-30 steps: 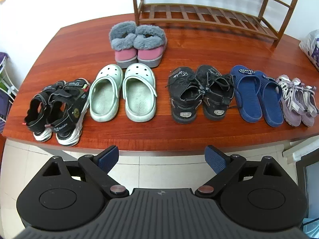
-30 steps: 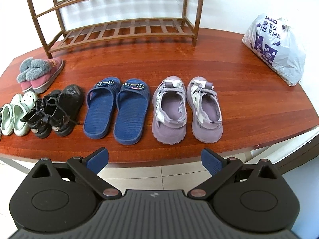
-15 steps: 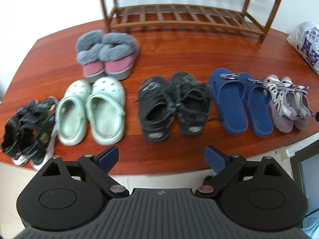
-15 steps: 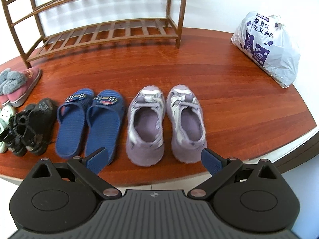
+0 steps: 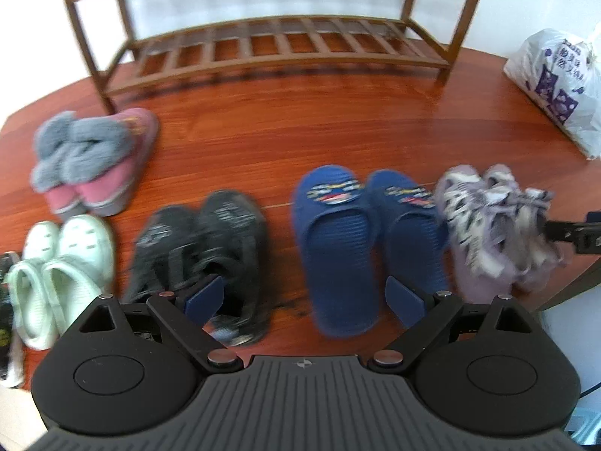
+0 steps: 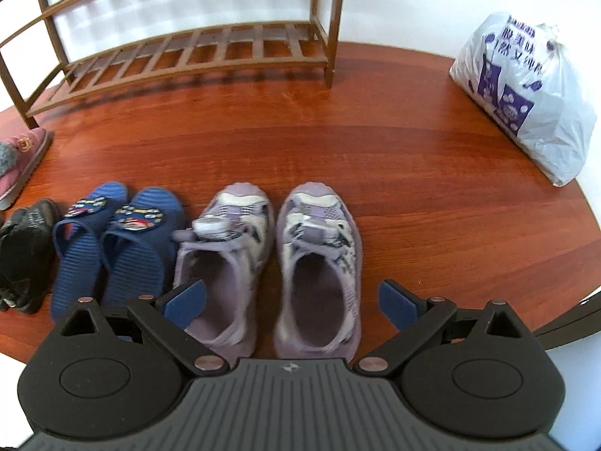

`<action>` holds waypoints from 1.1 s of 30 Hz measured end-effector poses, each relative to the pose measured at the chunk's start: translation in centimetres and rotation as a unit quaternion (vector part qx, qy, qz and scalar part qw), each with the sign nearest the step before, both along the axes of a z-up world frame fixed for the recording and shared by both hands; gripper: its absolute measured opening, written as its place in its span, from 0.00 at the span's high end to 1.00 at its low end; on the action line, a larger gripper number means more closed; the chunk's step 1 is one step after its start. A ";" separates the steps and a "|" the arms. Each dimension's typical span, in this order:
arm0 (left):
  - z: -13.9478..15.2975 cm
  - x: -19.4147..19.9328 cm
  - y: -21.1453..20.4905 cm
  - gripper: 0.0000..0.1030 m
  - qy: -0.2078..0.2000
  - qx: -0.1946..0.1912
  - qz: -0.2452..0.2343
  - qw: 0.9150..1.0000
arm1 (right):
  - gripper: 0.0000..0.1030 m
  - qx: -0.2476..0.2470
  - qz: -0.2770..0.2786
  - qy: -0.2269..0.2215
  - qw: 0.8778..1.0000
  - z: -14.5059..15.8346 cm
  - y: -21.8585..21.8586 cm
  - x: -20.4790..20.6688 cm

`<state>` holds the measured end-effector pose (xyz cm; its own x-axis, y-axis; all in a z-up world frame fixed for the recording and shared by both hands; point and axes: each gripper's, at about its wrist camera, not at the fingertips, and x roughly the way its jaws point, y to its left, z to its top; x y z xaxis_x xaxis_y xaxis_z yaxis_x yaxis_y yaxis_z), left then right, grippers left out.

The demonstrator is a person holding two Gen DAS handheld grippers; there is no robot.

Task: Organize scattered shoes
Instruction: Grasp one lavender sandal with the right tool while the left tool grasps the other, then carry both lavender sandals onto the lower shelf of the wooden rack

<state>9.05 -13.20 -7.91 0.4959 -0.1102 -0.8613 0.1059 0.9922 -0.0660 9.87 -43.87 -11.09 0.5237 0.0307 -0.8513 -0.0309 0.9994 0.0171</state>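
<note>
Gaping empty, both grippers (image 5: 304, 297) (image 6: 291, 300); only left view shows green clogs (image 5: 56, 263).

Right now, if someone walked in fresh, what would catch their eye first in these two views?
Probably the row of paired shoes along the near edge of the red-brown table: lilac sneakers right of blue slippers, then black sandals and mint clogs further left. Behind them stands an empty wooden shoe rack, with a white plastic bag at the far right. Both the left gripper and right gripper hover open over the shoes.
</note>
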 end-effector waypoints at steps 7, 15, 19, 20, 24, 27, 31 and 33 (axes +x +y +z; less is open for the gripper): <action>-2.1 2.8 -7.4 0.15 0.000 -0.014 -0.069 0.998 | 0.12 0.008 0.022 0.031 0.999 -2.4 -2.8 2.4; -4.1 5.4 -14.1 0.33 0.002 -0.005 -0.119 0.993 | 0.20 0.018 0.067 0.030 0.997 -4.4 -4.6 3.2; -5.0 6.4 -15.9 0.45 0.010 0.011 -0.134 0.991 | 0.33 0.002 0.089 0.030 0.996 -4.9 -4.7 3.6; -5.2 6.5 -16.3 0.45 0.012 0.017 -0.138 0.990 | 0.34 -0.002 0.096 0.029 0.995 -5.1 -4.8 3.7; -6.2 7.0 -17.6 0.46 0.008 0.049 -0.170 0.984 | 0.39 -0.020 0.128 0.020 0.991 -5.1 -4.6 3.9; -7.1 6.9 -18.2 0.48 0.006 0.071 -0.197 0.978 | 0.44 -0.042 0.173 0.001 0.984 -5.3 -3.7 4.0; -8.1 7.0 -18.8 0.58 -0.004 0.078 -0.220 0.972 | 0.61 -0.054 0.203 -0.009 0.978 -5.6 -2.9 4.4; -8.5 7.1 -19.1 0.63 -0.016 0.093 -0.228 0.969 | 0.76 -0.054 0.205 -0.010 0.977 -5.6 -2.9 4.6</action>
<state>16.11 -32.27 -16.39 0.4588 -0.1684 -0.8724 0.5350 0.8363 0.1199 14.46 -46.73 -16.74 0.5033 0.1524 -0.8506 -0.4289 0.8985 -0.0928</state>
